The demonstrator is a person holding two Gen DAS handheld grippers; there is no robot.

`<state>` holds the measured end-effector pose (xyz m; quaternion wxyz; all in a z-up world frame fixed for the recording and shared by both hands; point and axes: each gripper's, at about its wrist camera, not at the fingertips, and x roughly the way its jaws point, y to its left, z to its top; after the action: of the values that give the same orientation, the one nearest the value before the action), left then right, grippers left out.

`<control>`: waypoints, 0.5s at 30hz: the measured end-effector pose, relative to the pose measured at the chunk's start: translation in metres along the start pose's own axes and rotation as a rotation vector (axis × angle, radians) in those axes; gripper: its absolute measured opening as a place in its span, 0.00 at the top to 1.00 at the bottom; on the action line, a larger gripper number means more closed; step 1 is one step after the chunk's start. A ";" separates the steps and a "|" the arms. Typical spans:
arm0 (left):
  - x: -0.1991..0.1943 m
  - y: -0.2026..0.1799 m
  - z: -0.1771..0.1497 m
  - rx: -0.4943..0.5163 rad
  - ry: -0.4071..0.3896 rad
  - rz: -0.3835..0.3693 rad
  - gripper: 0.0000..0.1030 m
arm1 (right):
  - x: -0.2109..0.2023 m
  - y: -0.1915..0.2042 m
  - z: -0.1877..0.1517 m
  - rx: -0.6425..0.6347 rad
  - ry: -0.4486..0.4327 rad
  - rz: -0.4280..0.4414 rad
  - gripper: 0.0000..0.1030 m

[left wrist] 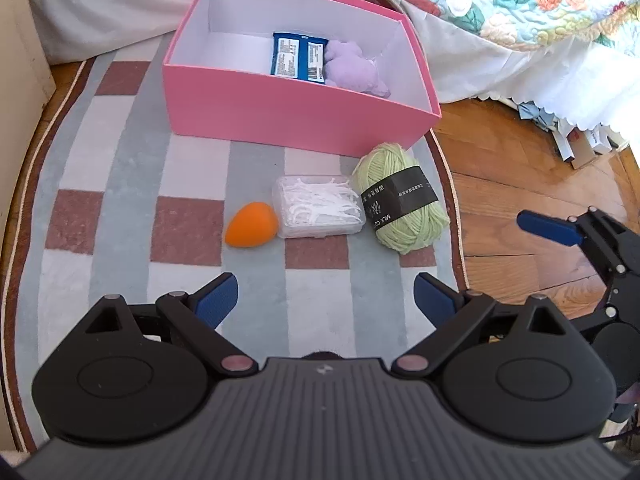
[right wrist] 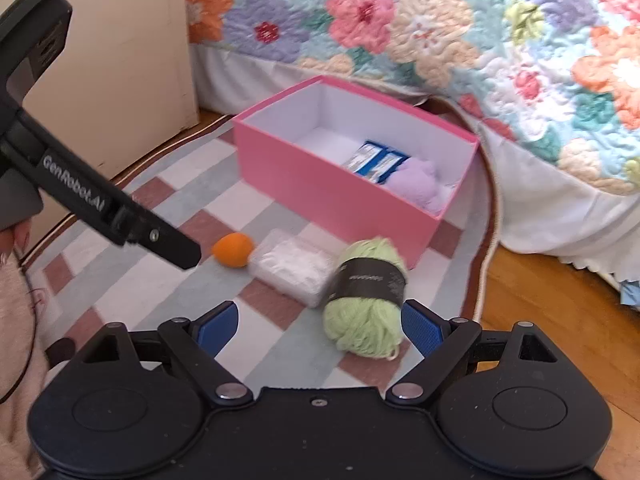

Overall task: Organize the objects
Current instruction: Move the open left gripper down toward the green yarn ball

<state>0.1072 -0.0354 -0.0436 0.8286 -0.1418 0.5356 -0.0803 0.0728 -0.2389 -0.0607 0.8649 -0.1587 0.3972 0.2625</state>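
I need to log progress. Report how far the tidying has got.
Done: blue packets and a purple plush toy lie in the pink box. In hand: nothing; the left hand-held gripper and right hand-held gripper are both open. Left on the rug: orange sponge, floss-pick box, green yarn.

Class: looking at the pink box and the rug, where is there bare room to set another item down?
Free: the pink box's left half, beside the blue packet. Crowded: its right end, holding the purple toy.
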 end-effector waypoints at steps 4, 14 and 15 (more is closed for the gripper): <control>0.014 -0.008 0.003 0.017 -0.002 0.009 0.07 | 0.005 -0.001 -0.003 -0.026 -0.007 -0.012 0.11; 0.060 -0.028 0.013 0.047 0.046 0.005 0.07 | 0.031 -0.010 -0.016 -0.025 -0.048 -0.080 0.11; 0.062 -0.030 0.013 0.058 0.039 0.009 0.07 | 0.034 -0.011 -0.018 -0.031 -0.042 -0.088 0.11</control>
<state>0.1453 -0.0801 -0.0829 0.8222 -0.1138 0.5496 -0.0947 0.0871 -0.2451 -0.0977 0.8813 -0.1838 0.3675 0.2335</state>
